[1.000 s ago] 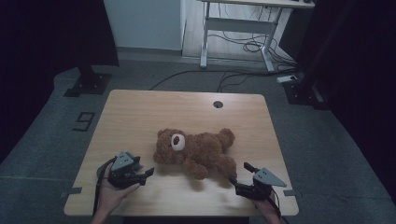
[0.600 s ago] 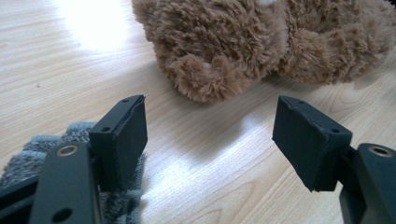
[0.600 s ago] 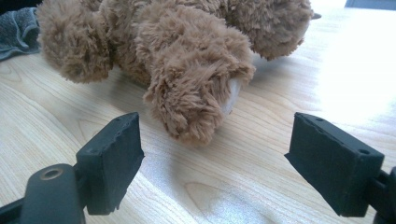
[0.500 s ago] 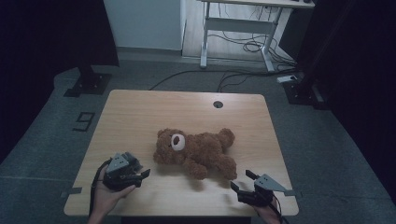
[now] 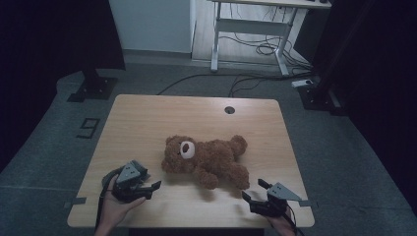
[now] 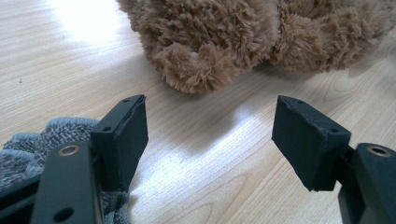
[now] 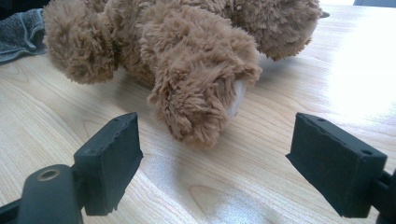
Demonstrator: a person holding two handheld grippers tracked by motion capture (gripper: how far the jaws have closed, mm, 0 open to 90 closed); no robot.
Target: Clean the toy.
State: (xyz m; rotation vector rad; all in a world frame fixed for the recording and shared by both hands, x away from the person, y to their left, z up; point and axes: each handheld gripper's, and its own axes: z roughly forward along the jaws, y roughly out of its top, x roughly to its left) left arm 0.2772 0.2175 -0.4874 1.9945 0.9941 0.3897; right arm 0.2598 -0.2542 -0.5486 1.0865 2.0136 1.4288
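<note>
**Inspector:** Item under handling: a brown plush teddy bear (image 5: 206, 160) with a cream muzzle, lying on its back at the middle of the light wood-grain table (image 5: 147, 118), head toward the person's left. Nothing has hold of it.

**Clerk:** And the tools?

**Inspector:** The left gripper (image 5: 147, 189) sits at the near left edge, jaws spread wide and empty, though they have narrowed a little in the last second. Its own view shows the bear's ear ahead of the gap, apart from both black pads (image 6: 126, 135). The right gripper (image 5: 254, 191) is at the near right edge, likewise wide and empty, the bear's foot just ahead of it.

**Clerk:** What has changed?

**Inspector:** Against the earlier high views, both hands have drawn back toward the near edge, the right clear of the bear's legs; the bear lies as before.

**Clerk:** Meaning?

**Inspector:** In my judgement the toy stands released, or no grasp has yet begun
</note>
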